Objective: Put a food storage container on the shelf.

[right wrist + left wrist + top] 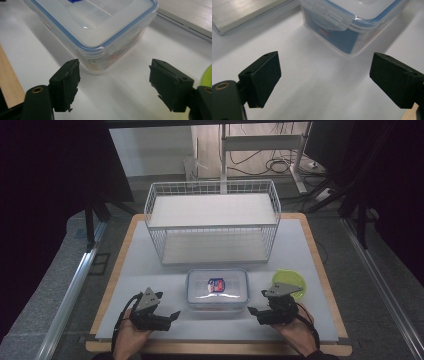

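Grippers sat open on both sides of the lunch box.

Nearest, the left gripper (172, 314) and right gripper (251, 310) rested on the white table (310, 270), jaws spread wide, holding nothing. Between them stood the lunch box (217, 289), lid (100, 17) clipped on. It looked ready for lifting: both should close on its ends. Farther back stood a green lid (296, 281), then the wire basket (212, 222).
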Demonstrator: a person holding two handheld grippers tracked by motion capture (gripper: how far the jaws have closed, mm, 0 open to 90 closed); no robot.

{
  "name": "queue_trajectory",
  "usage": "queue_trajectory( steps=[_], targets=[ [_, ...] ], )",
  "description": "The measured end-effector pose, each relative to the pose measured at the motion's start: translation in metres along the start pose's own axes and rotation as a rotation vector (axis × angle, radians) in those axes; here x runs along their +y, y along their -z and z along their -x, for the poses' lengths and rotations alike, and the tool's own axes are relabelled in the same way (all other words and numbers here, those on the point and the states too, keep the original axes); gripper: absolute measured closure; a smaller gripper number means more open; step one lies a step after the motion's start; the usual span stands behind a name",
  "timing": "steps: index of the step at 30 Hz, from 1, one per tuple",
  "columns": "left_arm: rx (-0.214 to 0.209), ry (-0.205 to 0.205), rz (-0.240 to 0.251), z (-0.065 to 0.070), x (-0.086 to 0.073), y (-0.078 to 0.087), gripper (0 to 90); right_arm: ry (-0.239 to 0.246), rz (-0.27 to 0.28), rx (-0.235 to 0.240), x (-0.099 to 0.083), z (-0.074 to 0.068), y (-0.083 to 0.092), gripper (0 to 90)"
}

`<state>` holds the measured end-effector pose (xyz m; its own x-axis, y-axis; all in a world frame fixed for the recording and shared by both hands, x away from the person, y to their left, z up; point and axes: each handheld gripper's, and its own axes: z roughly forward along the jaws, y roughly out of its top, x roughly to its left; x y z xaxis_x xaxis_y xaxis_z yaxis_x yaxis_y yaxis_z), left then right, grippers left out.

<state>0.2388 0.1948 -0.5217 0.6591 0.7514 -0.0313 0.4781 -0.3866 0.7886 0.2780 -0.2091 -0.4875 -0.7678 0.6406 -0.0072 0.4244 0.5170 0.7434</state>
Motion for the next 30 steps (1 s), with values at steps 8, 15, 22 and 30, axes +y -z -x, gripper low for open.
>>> queue_trajectory(
  steps=[8,15,22,30],
  targets=[
    [-0.064,0.021,0.016,0.002,0.009,-0.002,8.6,-0.019,0.021,0.031,0.004,0.002,-0.001,14.8],
    [-0.096,0.019,0.017,-0.004,0.031,-0.006,3.0,-0.068,0.002,0.057,0.013,0.004,-0.012,6.9],
    [-0.193,0.084,-0.041,-0.015,0.047,-0.025,1.0,-0.142,-0.038,0.094,0.024,0.010,-0.024,4.7],
    [-0.286,0.128,-0.075,-0.022,0.062,-0.052,2.1,-0.174,-0.063,0.124,0.041,0.016,-0.035,7.5]
  ],
)
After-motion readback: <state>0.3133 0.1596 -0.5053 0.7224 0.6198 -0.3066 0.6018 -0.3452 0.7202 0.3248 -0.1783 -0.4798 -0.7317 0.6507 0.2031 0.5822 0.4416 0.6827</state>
